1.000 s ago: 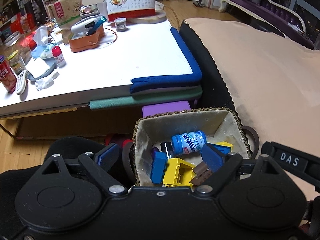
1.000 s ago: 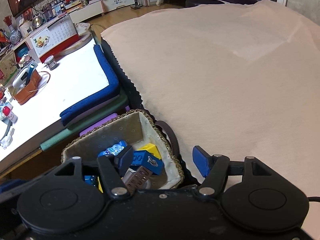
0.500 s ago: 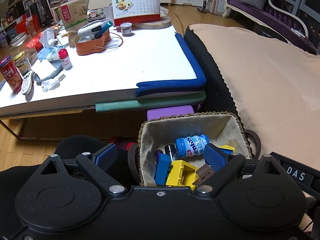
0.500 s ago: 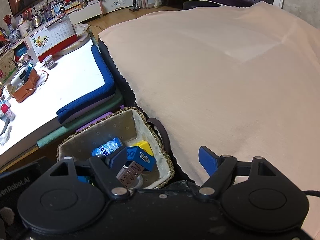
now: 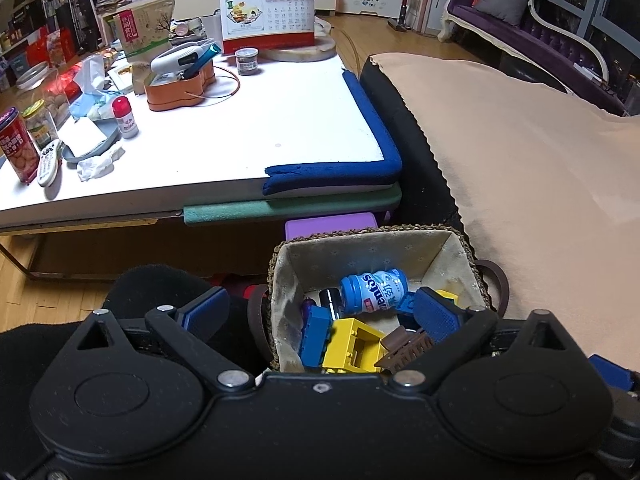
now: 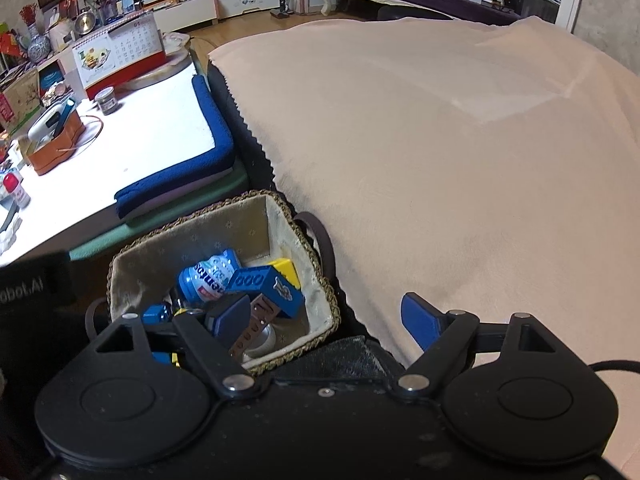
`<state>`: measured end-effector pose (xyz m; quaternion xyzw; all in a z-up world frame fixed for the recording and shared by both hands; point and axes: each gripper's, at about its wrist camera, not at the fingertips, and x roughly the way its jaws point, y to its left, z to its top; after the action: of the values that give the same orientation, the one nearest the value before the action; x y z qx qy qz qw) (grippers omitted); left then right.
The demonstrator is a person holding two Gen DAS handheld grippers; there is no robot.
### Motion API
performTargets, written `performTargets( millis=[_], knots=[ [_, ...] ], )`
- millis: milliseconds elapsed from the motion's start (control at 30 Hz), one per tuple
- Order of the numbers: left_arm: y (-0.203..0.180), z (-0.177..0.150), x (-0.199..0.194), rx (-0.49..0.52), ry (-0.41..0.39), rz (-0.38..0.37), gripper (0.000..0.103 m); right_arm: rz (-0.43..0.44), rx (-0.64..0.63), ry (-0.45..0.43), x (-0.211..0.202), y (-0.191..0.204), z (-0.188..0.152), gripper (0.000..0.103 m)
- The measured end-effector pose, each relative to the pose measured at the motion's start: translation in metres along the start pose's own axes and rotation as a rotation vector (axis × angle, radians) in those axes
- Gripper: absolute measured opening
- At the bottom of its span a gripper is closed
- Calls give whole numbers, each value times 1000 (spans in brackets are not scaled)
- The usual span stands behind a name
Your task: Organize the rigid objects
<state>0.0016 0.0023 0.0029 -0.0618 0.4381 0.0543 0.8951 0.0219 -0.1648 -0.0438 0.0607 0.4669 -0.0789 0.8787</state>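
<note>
A woven basket (image 5: 456, 236) with a cloth lining stands on the floor between the low table and the peach-covered bed. It holds a blue Mentos bottle (image 5: 374, 287), a yellow brick (image 5: 352, 344), blue bricks (image 5: 316, 332), a brown brick (image 5: 406, 350) and a small metal tin (image 6: 262, 340). The basket shows in the right wrist view (image 6: 320, 300) too. My left gripper (image 5: 320, 314) is open and empty above the basket's near left side. My right gripper (image 6: 326, 318) is open and empty, straddling the basket's right rim.
A white low table (image 5: 240, 132) with blue and green foam edge padding carries a calendar (image 5: 266, 20), an orange box (image 5: 180, 88), jars, a remote and tissues. The peach blanket (image 6: 460, 140) covers the bed on the right. A purple block (image 5: 330, 226) lies behind the basket.
Both grippers have drawn back and up from the basket, which now sits smaller and lower in both views. Both stay open and empty. The basket's contents have not moved.
</note>
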Motion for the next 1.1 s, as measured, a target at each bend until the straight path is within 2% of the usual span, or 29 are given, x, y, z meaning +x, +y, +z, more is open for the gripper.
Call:
performTargets(
  millis=[500,700,1100],
  knots=[
    [-6,-11,-8,28,10,-33,96,-16,-31,-29,-16,-5,-15,85],
    [-9,-15,-12,43,0,-17,96,-17,-31,-28,-19,-11,-21,85],
    [-16,-25,-23,86,-34,-47,98,-34,-7,-25,-24,-23,-27,85]
  ],
)
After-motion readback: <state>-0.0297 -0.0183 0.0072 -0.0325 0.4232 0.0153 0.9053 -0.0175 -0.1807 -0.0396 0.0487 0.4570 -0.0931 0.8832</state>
